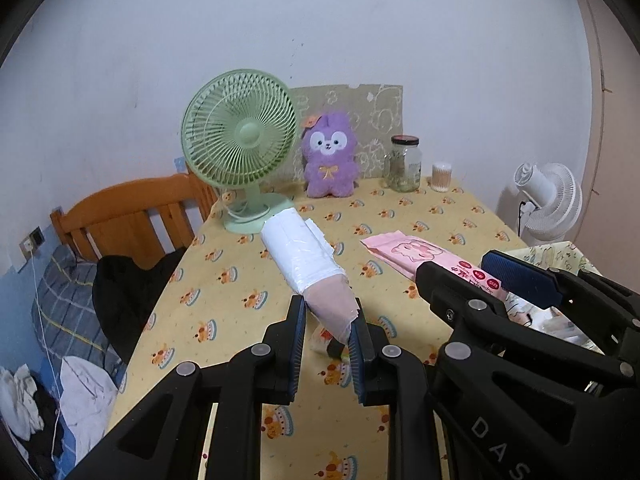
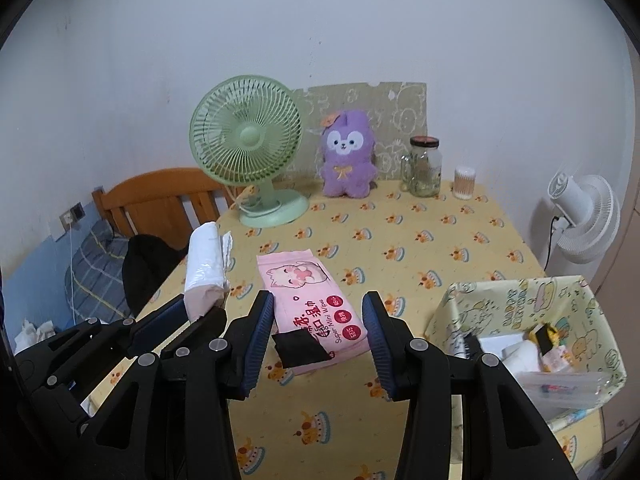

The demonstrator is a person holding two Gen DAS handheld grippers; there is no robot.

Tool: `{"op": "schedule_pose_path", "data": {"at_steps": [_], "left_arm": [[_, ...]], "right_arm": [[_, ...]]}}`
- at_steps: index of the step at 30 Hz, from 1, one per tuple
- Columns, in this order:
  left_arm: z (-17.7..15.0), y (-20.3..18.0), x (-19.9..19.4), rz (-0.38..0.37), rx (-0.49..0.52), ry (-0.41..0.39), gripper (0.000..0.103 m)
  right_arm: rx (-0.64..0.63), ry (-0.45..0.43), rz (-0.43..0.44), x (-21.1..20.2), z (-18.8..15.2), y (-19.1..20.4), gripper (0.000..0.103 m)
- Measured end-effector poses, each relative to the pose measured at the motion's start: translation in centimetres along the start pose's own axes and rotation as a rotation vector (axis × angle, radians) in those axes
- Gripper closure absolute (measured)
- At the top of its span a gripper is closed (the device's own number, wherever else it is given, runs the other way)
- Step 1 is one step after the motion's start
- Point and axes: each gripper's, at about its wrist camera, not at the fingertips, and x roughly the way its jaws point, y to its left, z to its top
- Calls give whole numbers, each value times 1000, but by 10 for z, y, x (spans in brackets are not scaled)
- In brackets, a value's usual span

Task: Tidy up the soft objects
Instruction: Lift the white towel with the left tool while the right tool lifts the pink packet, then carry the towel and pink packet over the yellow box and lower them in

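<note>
My left gripper [image 1: 327,316] is shut on the pinkish end of a white tissue pack [image 1: 300,252], which sticks out forward above the yellow tablecloth [image 1: 224,312]. The right wrist view shows that pack [image 2: 206,264] at the left, held by the left gripper [image 2: 192,316]. My right gripper [image 2: 318,316] is shut on a pink wet-wipes pack [image 2: 304,288] with a black patch near its end, its pads pressing both long edges. The left wrist view shows the right gripper [image 1: 476,276] holding the wipes pack [image 1: 404,252]. A purple plush toy [image 2: 348,156] sits upright at the back.
A cartoon-print lined basket [image 2: 516,296] holding several small items stands at the right. At the back are a green desk fan [image 2: 248,140], a glass jar [image 2: 426,168] and a cotton-swab tub [image 2: 464,182]. A white fan [image 2: 584,212] stands off the table at the right; a bed [image 1: 60,300] lies left.
</note>
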Motion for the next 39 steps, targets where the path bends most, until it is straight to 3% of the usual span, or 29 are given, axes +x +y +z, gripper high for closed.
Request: {"op": "schedule_pose_path", "data": {"at_steps": [39], "left_arm": [[19,-110,14,-140,91,-28,84]], "right_arm": [[79,-47,-128,-24,0,-110,54]]}}
